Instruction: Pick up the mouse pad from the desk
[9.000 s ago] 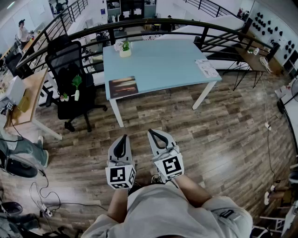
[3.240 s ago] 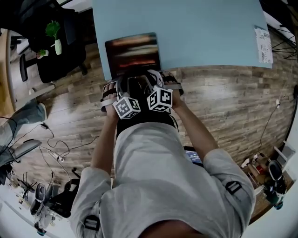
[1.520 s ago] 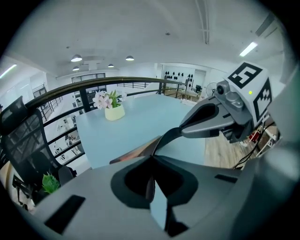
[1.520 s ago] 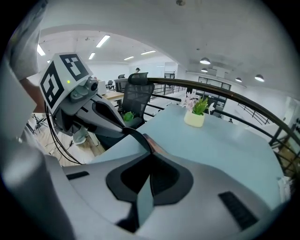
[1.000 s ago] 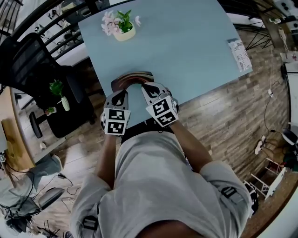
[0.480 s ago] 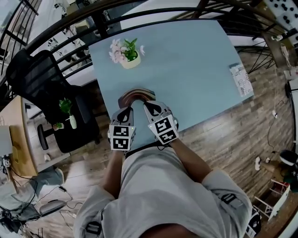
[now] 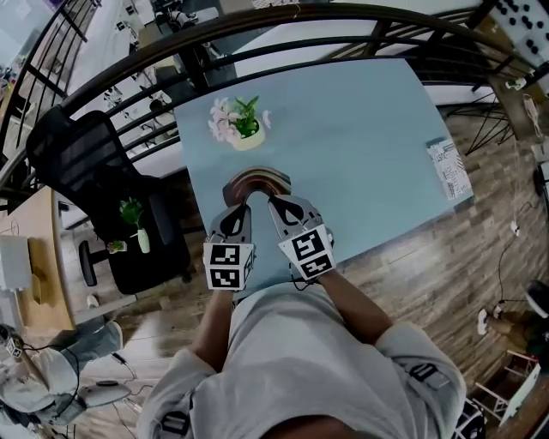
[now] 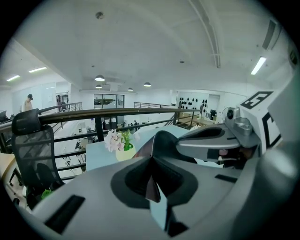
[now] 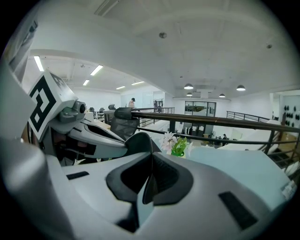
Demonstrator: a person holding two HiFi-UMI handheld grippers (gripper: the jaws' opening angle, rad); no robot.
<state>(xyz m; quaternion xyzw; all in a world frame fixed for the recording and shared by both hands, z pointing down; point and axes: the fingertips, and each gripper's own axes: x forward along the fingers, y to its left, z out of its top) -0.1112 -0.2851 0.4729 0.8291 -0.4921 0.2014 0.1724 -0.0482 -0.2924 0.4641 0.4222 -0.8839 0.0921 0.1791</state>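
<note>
The dark mouse pad (image 7: 256,182) is bent into an arch above the near left part of the light blue desk (image 7: 360,129). My left gripper (image 7: 235,209) is shut on the pad's left end, and my right gripper (image 7: 277,206) is shut on its right end. In the left gripper view the pad's thin edge (image 8: 153,188) runs between the closed jaws of the left gripper (image 8: 152,161), and the pad curves away ahead. The right gripper view shows the same: the pad (image 9: 139,143) is pinched in the right gripper (image 9: 151,161), with the left gripper (image 9: 89,133) close beside it.
A pot of pink flowers (image 7: 244,125) stands on the desk just beyond the pad. A printed sheet (image 7: 450,168) lies at the desk's right edge. A black office chair (image 7: 86,171) and a small vase with a plant (image 7: 134,225) are to the left. A dark railing (image 7: 343,13) runs behind the desk.
Both grippers have risen together with the pad held between them. The pad stays bowed in an arch, and the desk and flower pot sit lower in the head view.
</note>
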